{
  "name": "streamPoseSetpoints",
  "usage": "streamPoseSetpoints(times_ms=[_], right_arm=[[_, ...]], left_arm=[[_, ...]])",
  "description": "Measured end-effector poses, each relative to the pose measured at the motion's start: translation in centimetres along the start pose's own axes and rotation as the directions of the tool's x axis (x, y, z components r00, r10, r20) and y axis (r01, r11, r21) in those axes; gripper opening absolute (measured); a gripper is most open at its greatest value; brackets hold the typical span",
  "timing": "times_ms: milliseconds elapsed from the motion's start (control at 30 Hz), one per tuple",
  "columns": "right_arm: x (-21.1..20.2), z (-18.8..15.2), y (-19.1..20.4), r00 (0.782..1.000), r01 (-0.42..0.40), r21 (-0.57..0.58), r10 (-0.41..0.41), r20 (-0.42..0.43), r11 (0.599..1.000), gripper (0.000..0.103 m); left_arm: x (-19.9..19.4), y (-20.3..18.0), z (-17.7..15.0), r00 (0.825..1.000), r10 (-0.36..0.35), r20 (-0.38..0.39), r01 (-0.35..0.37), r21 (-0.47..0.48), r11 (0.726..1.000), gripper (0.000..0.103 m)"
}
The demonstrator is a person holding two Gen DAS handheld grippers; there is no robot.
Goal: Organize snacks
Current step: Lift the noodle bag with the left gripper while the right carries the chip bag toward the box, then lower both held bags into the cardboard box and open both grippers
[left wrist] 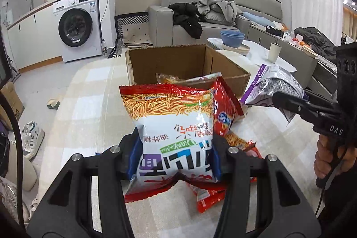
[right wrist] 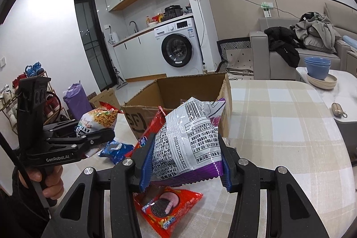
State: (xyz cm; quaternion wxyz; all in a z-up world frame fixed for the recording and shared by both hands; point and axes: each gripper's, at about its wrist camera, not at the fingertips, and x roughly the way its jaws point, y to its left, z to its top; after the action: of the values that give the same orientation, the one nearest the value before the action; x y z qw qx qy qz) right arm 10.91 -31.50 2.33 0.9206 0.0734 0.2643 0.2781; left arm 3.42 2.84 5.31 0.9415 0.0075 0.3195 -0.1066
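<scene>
Snacks: two bags are in the claws, clear of the desk, in front of the open cardboard box (left wrist: 187,64) that sits at the desk's far edge.

Left claw (left wrist: 176,155) is clamped on the noodle-stick bag (left wrist: 171,126), white with red ends, pads squeezing its lower half. Right claw (right wrist: 185,162) is clamped on the purple-and-silver bag (right wrist: 191,137), back panel facing the camera. Both grips look firm; the bags bulge between the pads.

Step, as I read it: carry phase, pick is done, drop into the box is not. At least one packet is already inside the box. Next move calls for taking each bag over the near wall of the box, then releasing above the opening. Doing them one at a time looks safer, as the claws are near each other.

Left on the checked desk (right wrist: 290,126): red Oreo-style pack (right wrist: 165,209) near the front edge, blue cookie pack (right wrist: 116,148), another red pack against the box.

Readable text: "GenRobot.AI" on the left claw body, "DAS" on the right one. Box front shows "SF". Purple bag has a barcode and a printed date code, too distorted to read with confidence. Noodle bag text is Chinese, upside down to the camera.
</scene>
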Motion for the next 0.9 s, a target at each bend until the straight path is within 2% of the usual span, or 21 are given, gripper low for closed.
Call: streamPoseSetpoints(times_ms=[433,900], right_arm=[[1.2,2.5,0.5,0.998,-0.034,0.001,0.034,0.045,0.999,0.049],[4.0,4.7,-0.1,0.999,0.001,0.001,-0.001,0.042,1.0,0.049]], left_arm=[[1.4,-0.1,4.9,0.998,-0.005,0.062,0.006,-0.014,1.0,0.047],[7.3,0.5,9.2,0.999,0.011,0.052,-0.01,-0.025,1.0,0.047]])
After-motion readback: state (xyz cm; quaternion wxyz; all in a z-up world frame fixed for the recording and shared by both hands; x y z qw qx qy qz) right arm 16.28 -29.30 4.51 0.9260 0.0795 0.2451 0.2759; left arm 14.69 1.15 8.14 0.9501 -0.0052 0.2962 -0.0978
